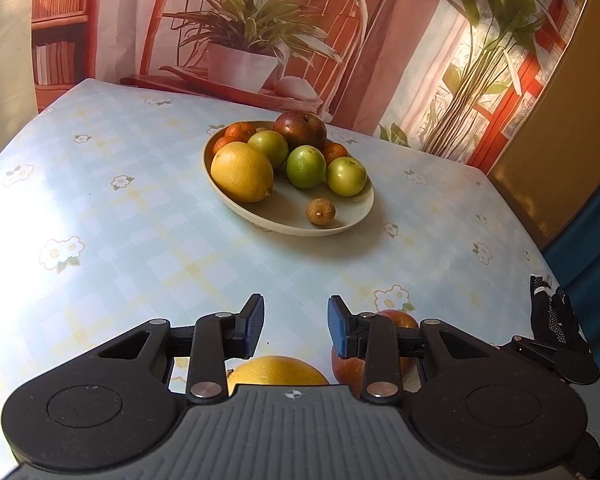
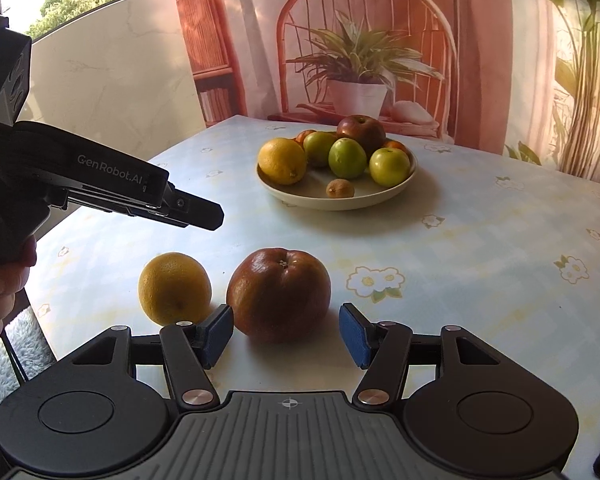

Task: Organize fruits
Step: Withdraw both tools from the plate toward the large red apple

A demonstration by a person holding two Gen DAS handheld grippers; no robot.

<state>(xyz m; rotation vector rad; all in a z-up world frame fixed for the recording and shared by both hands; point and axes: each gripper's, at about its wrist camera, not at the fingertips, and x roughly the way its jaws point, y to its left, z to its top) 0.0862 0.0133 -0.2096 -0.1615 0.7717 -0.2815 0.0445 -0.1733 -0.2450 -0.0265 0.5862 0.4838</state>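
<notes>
A cream bowl (image 1: 340, 228) (image 2: 340, 202) at the middle of the table holds a yellow citrus (image 1: 242, 171), three green fruits, a dark red apple (image 1: 301, 129), small tangerines and a little brown fruit (image 1: 320, 211). Two fruits lie loose on the cloth near me: a yellow orange (image 2: 175, 288) (image 1: 276, 370) and a big red apple (image 2: 278, 294) (image 1: 400, 320). My right gripper (image 2: 286, 334) is open, its blue pads either side of the apple's near face without touching it. My left gripper (image 1: 296, 328) (image 2: 204, 212) hovers above the orange, jaws apart and empty.
A hand (image 2: 0, 288) holds the left gripper at the table's left edge, above a fluffy grey cushion (image 2: 20, 340). The flowered tablecloth (image 1: 100, 200) ends against a printed backdrop (image 2: 360, 60) of a chair and plant. A blue surface (image 1: 588, 248) lies beyond the right edge.
</notes>
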